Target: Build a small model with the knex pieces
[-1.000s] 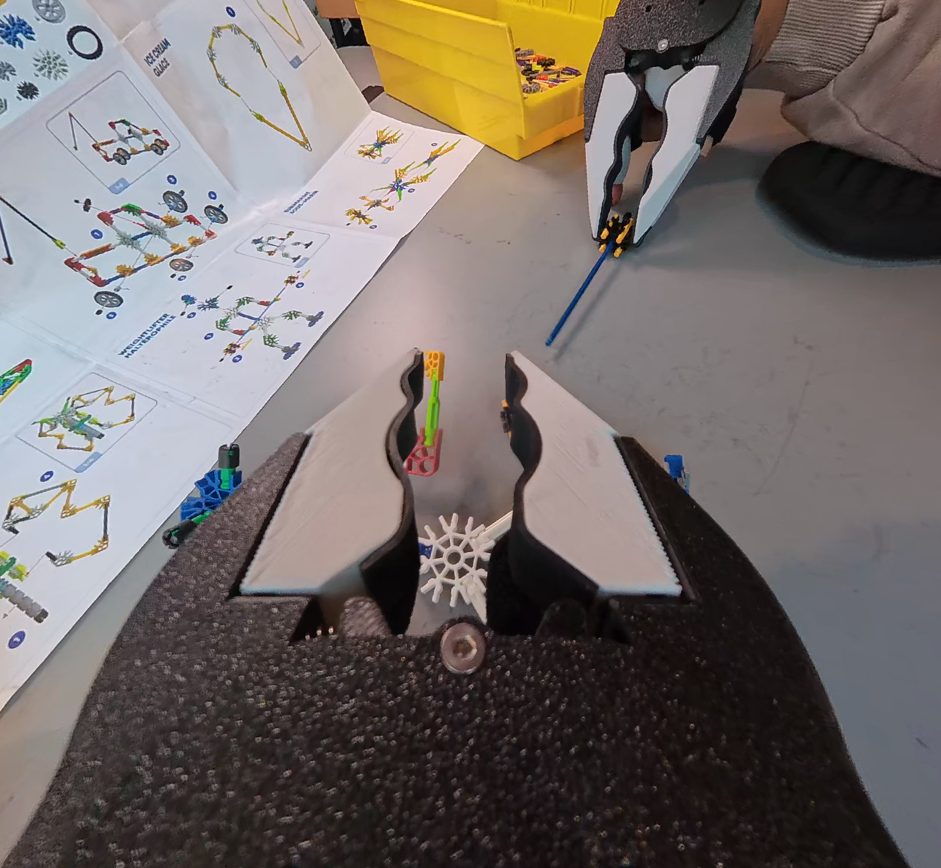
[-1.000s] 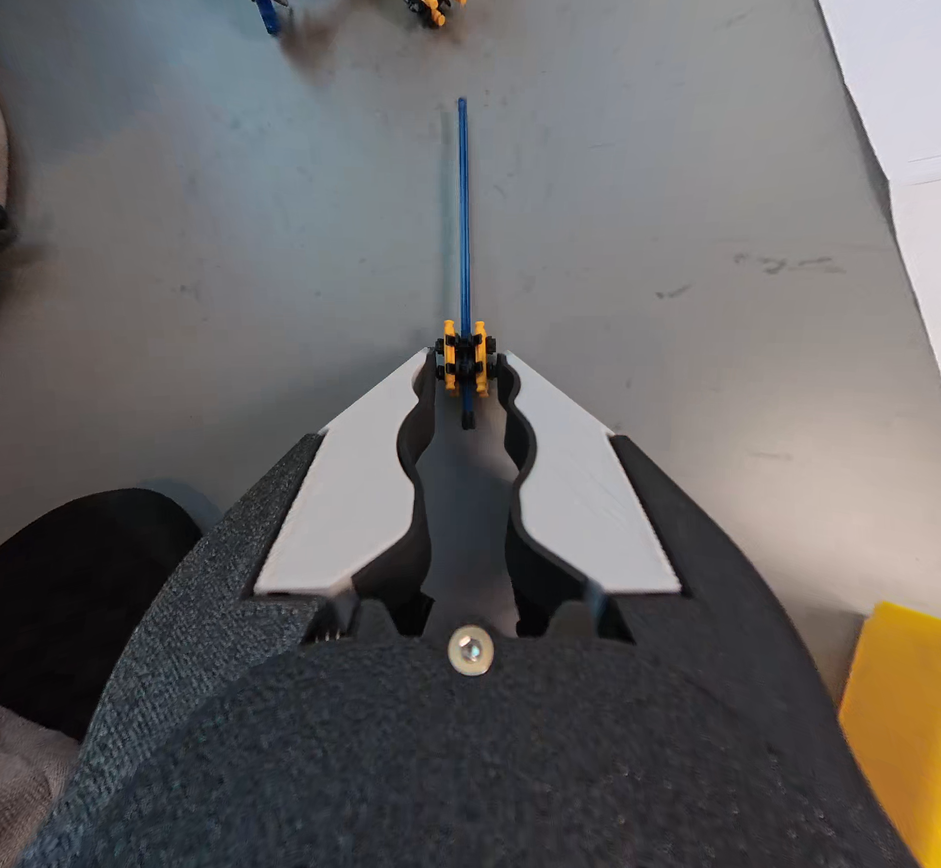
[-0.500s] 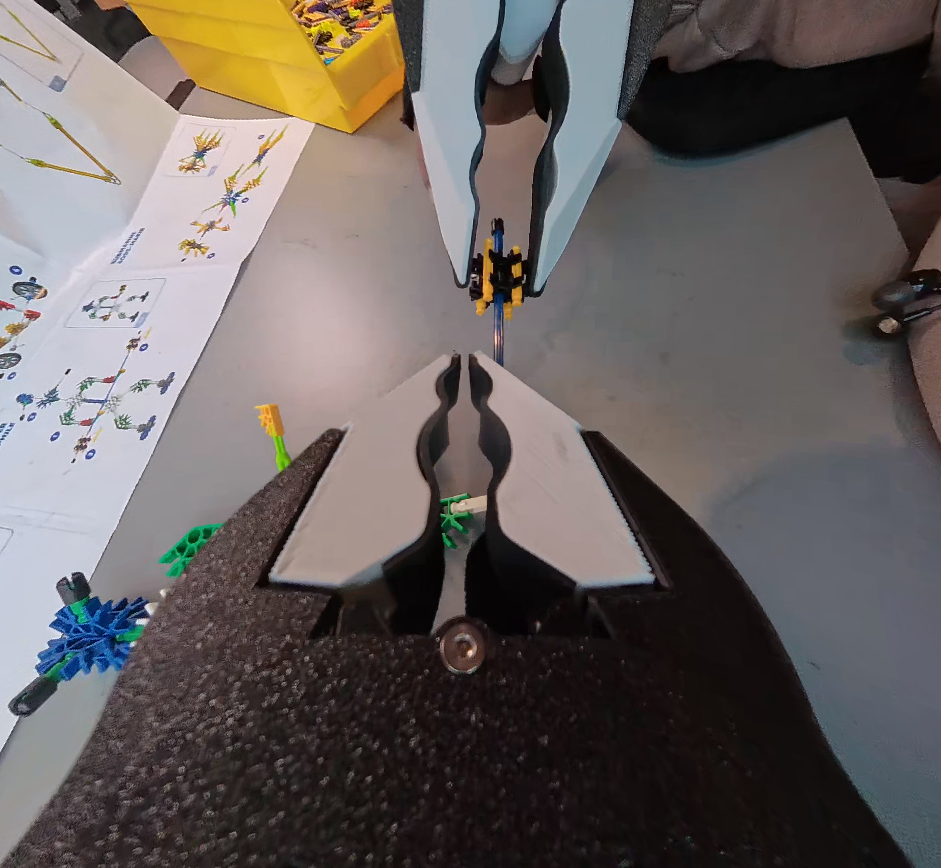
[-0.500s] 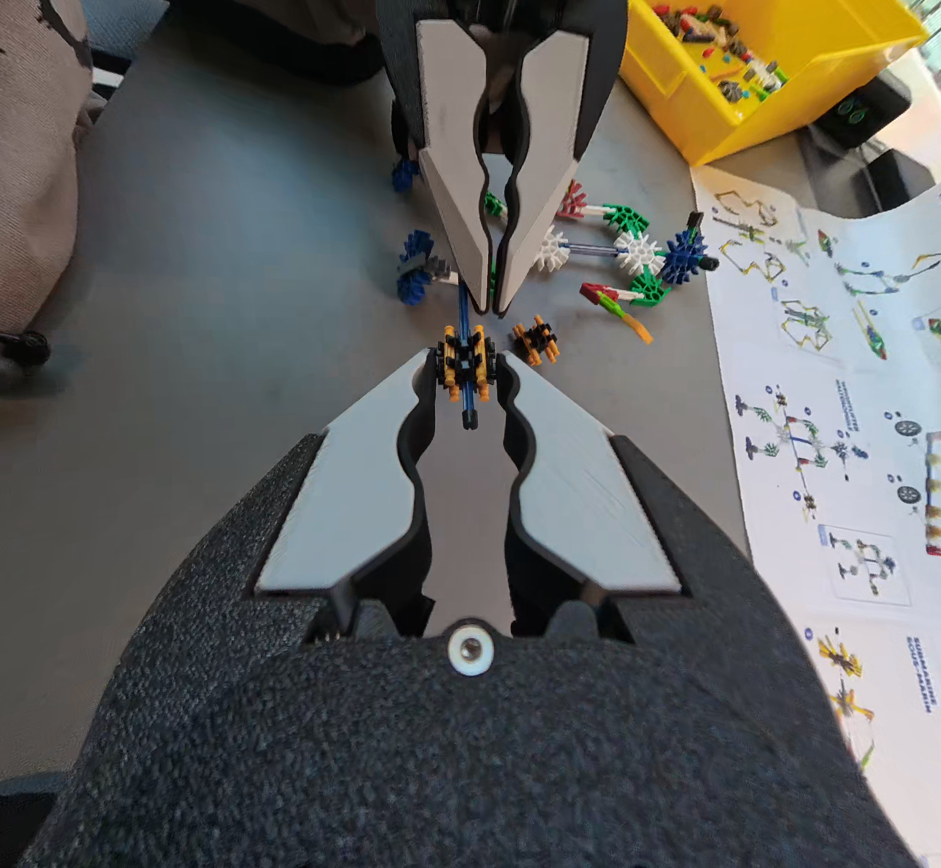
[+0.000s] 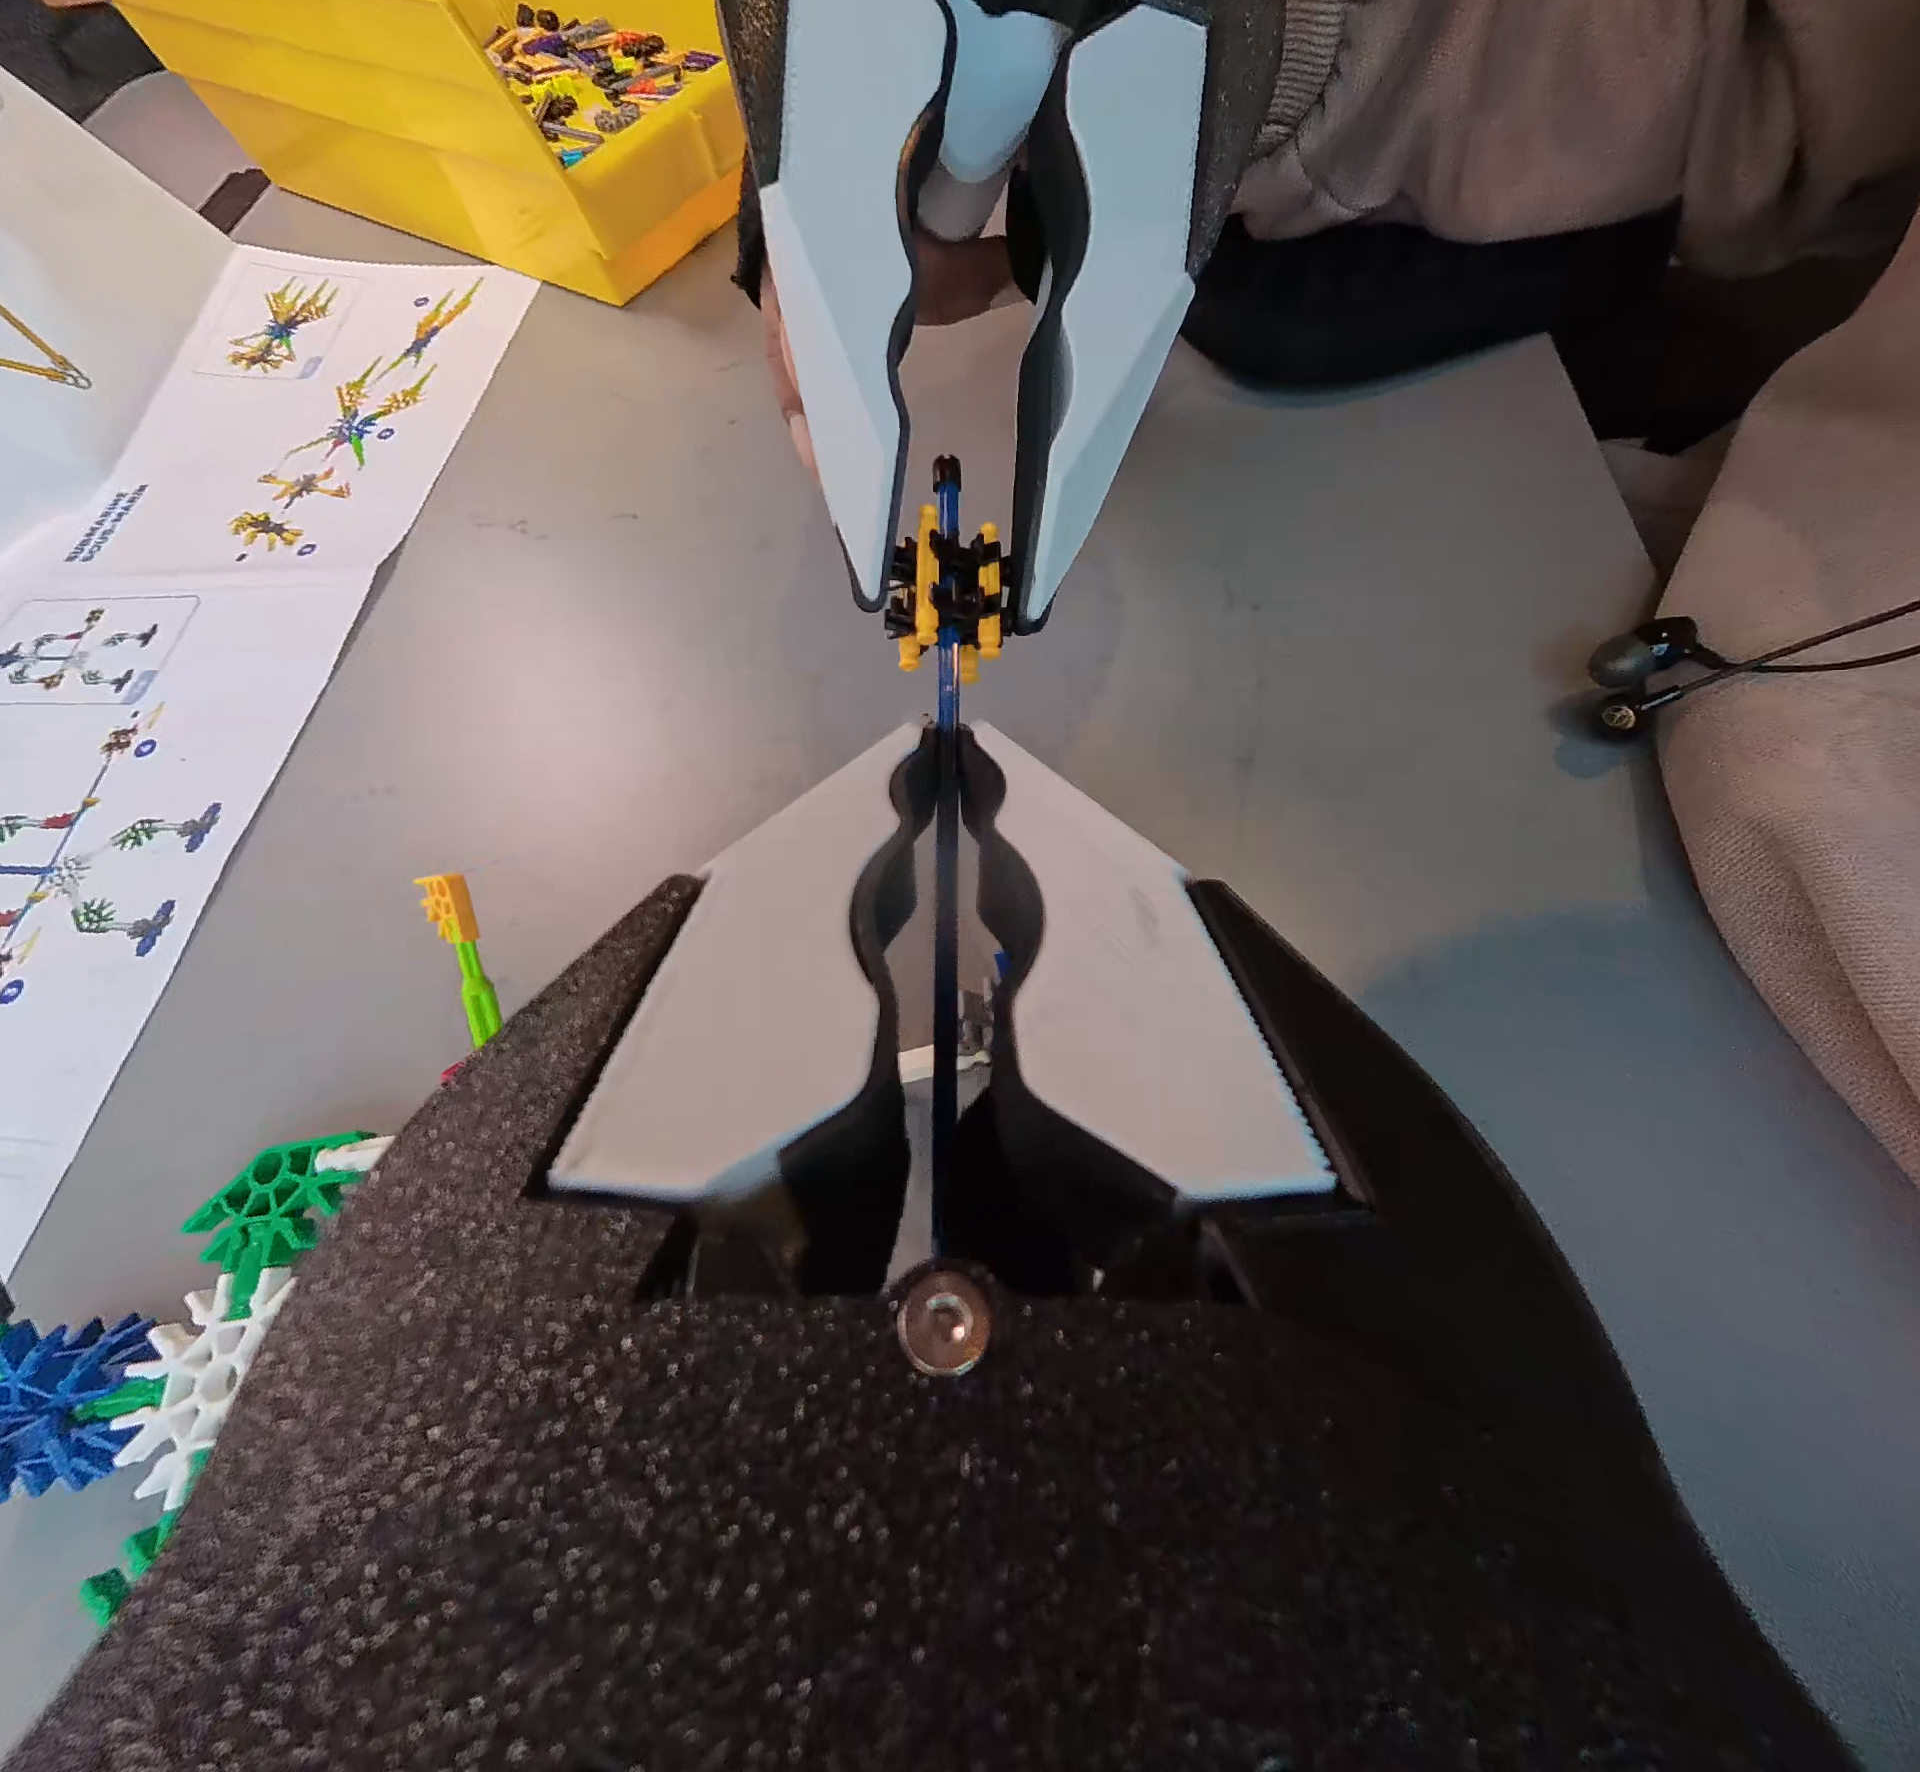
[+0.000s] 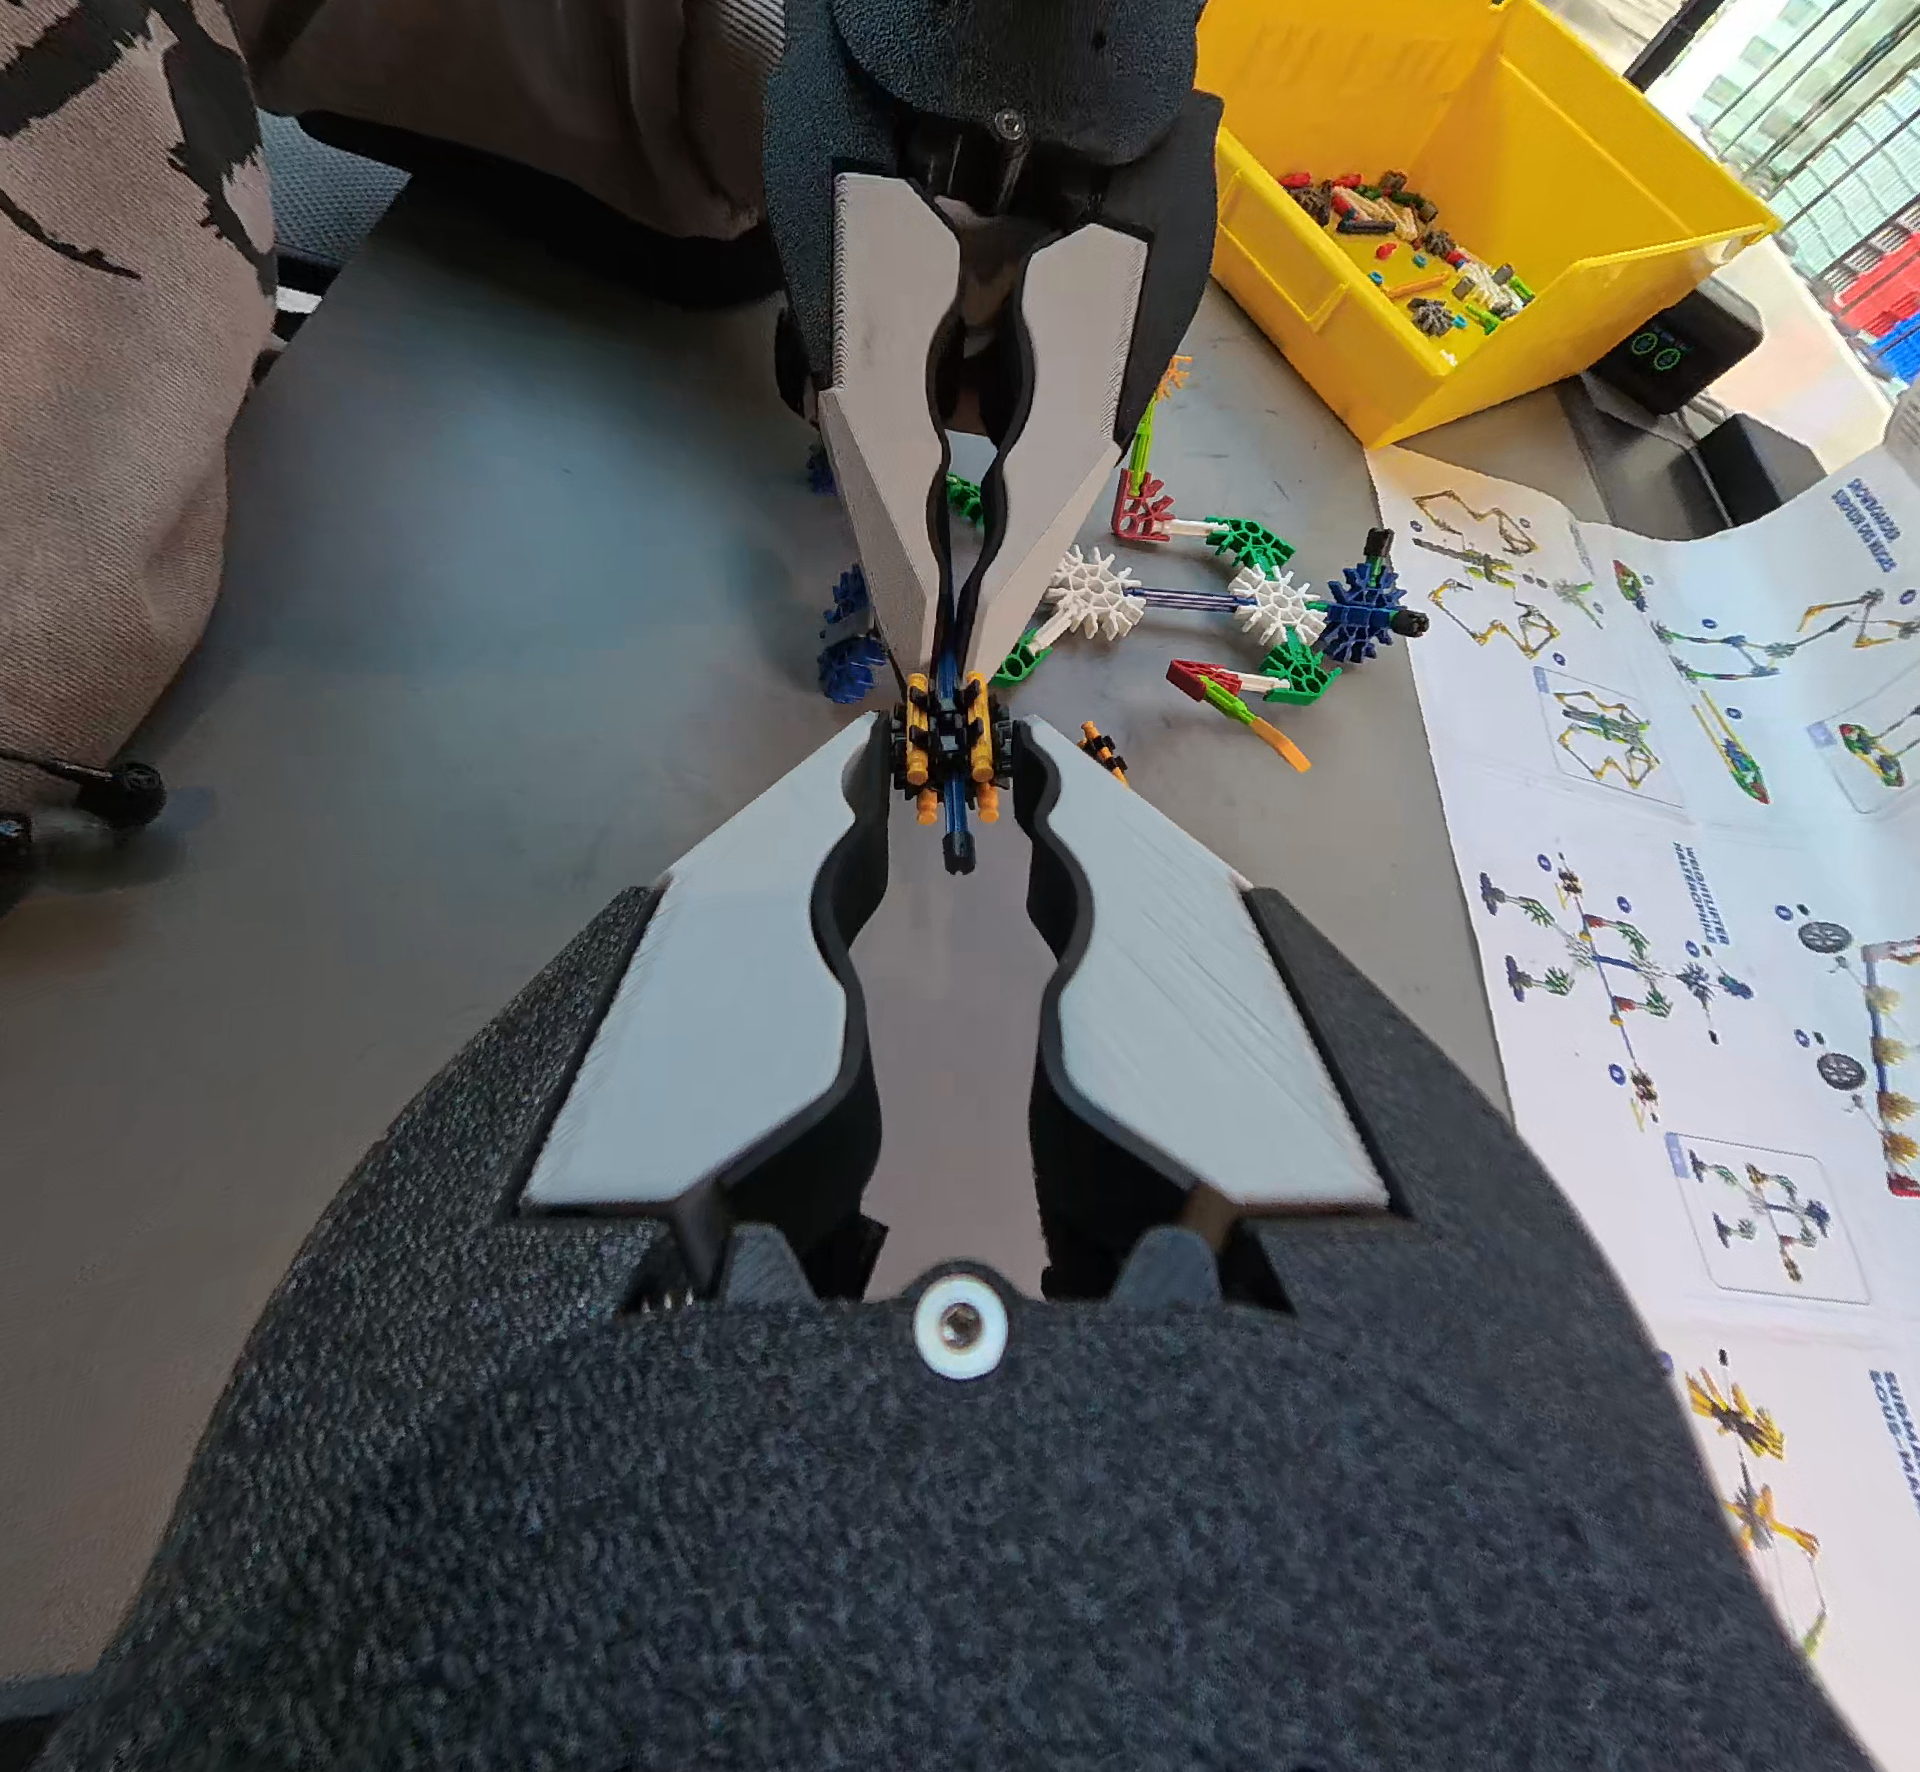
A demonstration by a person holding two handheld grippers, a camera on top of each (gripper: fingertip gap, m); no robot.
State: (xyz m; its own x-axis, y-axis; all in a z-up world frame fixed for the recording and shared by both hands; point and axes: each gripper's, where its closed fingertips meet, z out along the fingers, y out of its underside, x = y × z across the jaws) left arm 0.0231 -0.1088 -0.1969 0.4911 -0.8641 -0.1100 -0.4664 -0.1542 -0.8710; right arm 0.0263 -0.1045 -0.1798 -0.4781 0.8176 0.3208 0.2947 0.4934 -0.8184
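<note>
A thin blue rod [image 5: 943, 943] carries a yellow-and-black spoked hub [image 5: 945, 595] near one end. My left gripper [image 5: 943, 733] is shut on the blue rod, which runs back between its fingers. My right gripper [image 6: 951, 740] faces it tip to tip and is shut on the hub [image 6: 948, 735]. The rod's short end [image 6: 956, 823] sticks out behind the hub. In the left wrist view the right gripper [image 5: 948, 605] comes in from above. In the right wrist view the left gripper [image 6: 940, 657] comes in from above. Both are held above the grey table [image 5: 1351, 579].
A yellow bin [image 5: 312, 60] with small parts stands at the back. A white instruction sheet [image 6: 1714, 891] lies beside it. A built chain of white, green, blue and red connectors [image 6: 1247, 600] lies under the left gripper. Earphones [image 5: 1642, 673] and a person's sleeve [image 5: 1558, 60] are nearby. My left and right fingertips are right by each other.
My right gripper lifted the rod and hub off the table and swung to face my left gripper. The left gripper closed on the blue rod, which now reaches deep between its fingers.
</note>
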